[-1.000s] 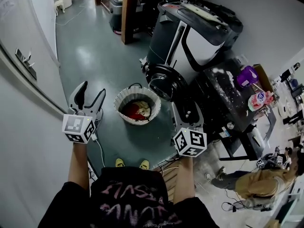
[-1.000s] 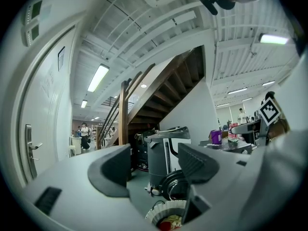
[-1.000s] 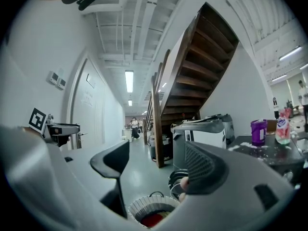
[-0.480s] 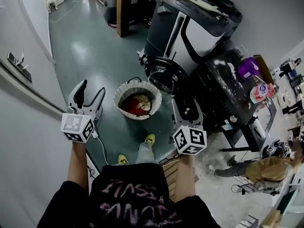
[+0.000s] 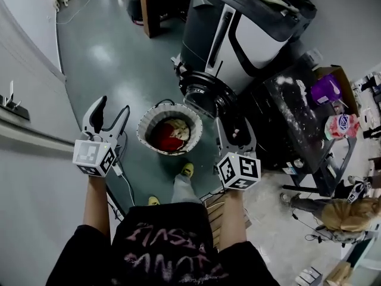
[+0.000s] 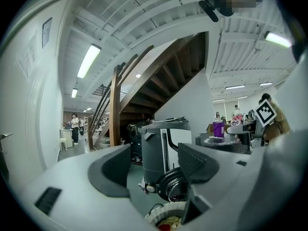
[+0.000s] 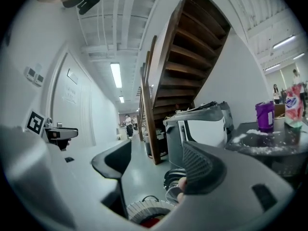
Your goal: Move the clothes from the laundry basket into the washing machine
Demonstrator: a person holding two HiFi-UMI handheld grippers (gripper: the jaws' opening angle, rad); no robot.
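A white ribbed laundry basket [image 5: 144, 124] stands on the green floor and holds red and cream clothes [image 5: 169, 137]. Behind it is the grey washing machine [image 5: 238, 34], its round door [image 5: 205, 94] swung open towards the basket. My left gripper [image 5: 112, 109] hangs open and empty to the left of the basket. My right gripper [image 5: 234, 127] is open to the basket's right; its jaws have just closed a little, with nothing between them. Both gripper views look level past wide jaws at the machine [image 6: 161, 148] [image 7: 202, 129], with the basket rim [image 6: 163, 215] [image 7: 144, 211] low between them.
A dark worktable [image 5: 286, 118] with a purple container [image 5: 324, 91] stands right of the machine. A wooden stair post [image 5: 152, 8] rises behind. A white wall runs along the left. A cable [image 5: 125, 186] lies on the floor. A person [image 5: 342, 213] crouches at the lower right.
Both grippers have moved forward and a little down, towards the basket. The wearer has stepped forward, and one yellow shoe now sits just short of the basket.
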